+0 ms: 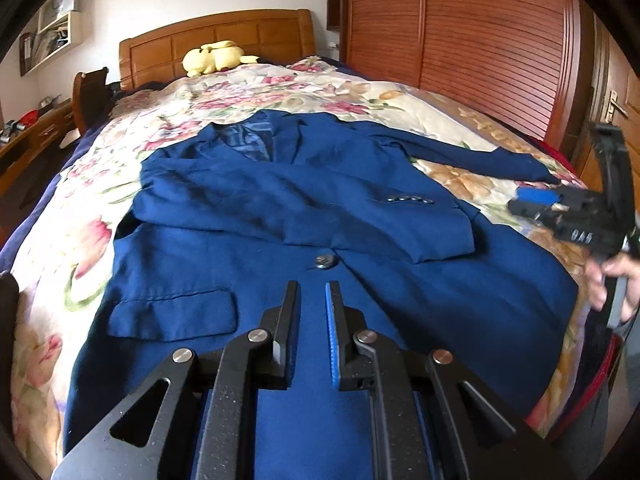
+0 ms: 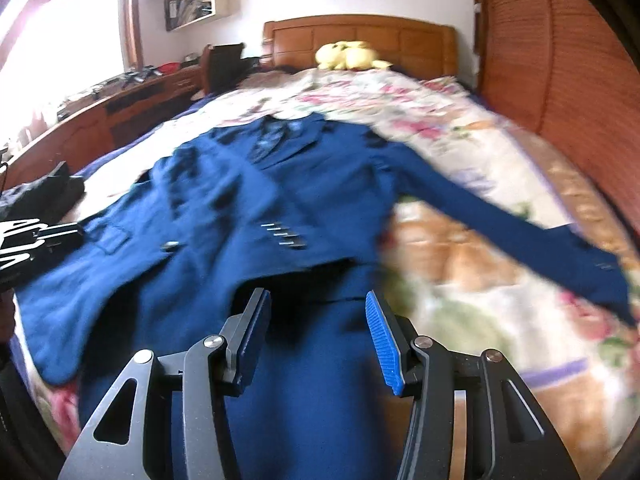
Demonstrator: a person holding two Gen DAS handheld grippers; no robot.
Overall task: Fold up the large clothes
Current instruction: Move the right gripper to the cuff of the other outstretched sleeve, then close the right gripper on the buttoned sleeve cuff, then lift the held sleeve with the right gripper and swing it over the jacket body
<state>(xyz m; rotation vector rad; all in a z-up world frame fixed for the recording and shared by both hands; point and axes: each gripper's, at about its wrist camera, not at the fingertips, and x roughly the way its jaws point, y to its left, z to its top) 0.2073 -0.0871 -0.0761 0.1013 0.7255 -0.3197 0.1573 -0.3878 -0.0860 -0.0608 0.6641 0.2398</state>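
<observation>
A dark blue suit jacket [image 1: 280, 216] lies front up on the floral bedspread [image 1: 280, 88]. One sleeve is folded across its chest. The other sleeve [image 1: 480, 156] stretches out to the right. My left gripper [image 1: 313, 292] hovers over the jacket's lower front near the button [image 1: 323, 261], jaws a narrow gap apart, holding nothing. My right gripper [image 2: 316, 304] is open and empty above the jacket's lower hem [image 2: 320, 380]; it also shows in the left wrist view [image 1: 536, 198] by the outstretched sleeve's cuff. The jacket [image 2: 280, 200] is blurred in the right wrist view.
A yellow plush toy [image 1: 214, 58] lies by the wooden headboard [image 1: 224, 40]. A wooden wardrobe [image 1: 460, 32] stands along the bed's right side. A desk with clutter [image 2: 120, 96] and a chair [image 2: 224, 64] stand on the left.
</observation>
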